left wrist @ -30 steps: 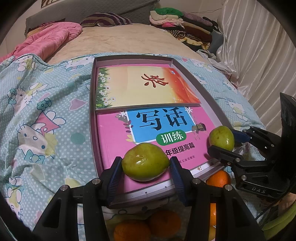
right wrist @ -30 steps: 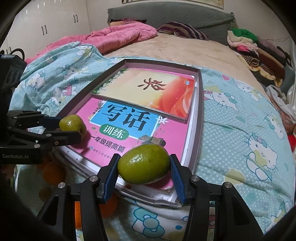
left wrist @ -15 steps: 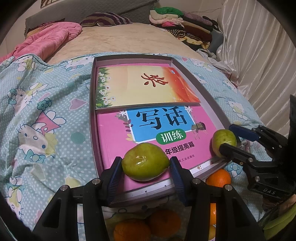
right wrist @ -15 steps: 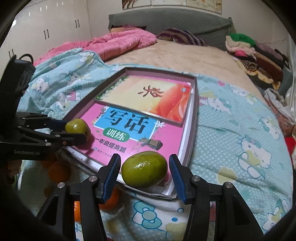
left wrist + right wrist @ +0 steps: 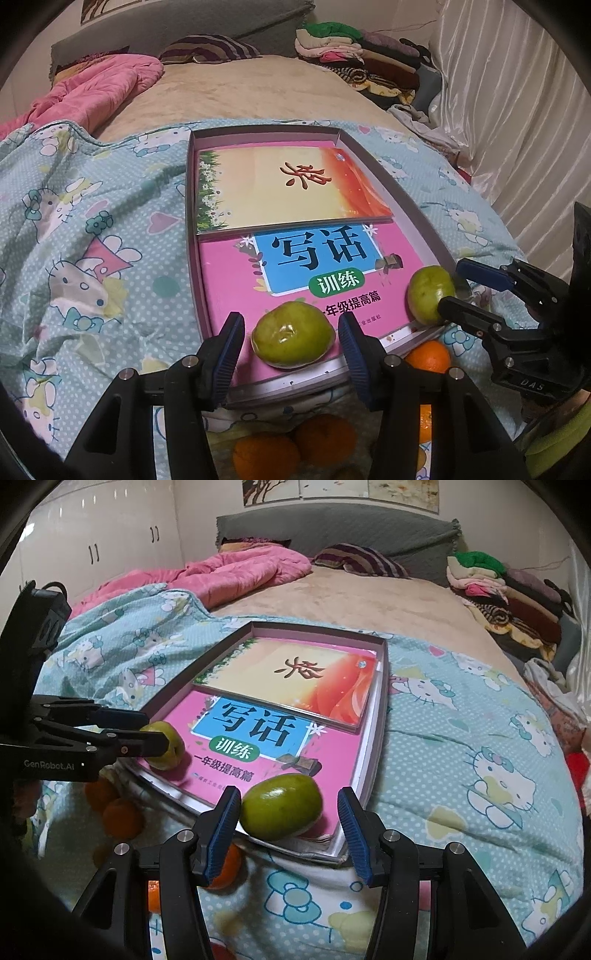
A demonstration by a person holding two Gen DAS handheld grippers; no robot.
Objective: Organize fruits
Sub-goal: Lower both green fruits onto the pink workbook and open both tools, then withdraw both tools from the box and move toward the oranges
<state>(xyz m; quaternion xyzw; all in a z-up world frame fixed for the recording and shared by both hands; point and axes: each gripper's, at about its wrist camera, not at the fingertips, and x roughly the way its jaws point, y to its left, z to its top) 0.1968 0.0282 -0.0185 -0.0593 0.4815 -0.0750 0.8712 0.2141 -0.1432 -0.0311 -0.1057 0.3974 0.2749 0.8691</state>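
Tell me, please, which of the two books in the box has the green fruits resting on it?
The pink book nearer the grippers; both green fruits sit on its near edge. The orange-and-cream book lies farther back, overlapping it, with nothing on top.

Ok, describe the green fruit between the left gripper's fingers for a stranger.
On the bed, a shallow box holds a pink workbook. Two green fruits sit on its near edge; yours is the left fruit, the other fruit at the right corner.
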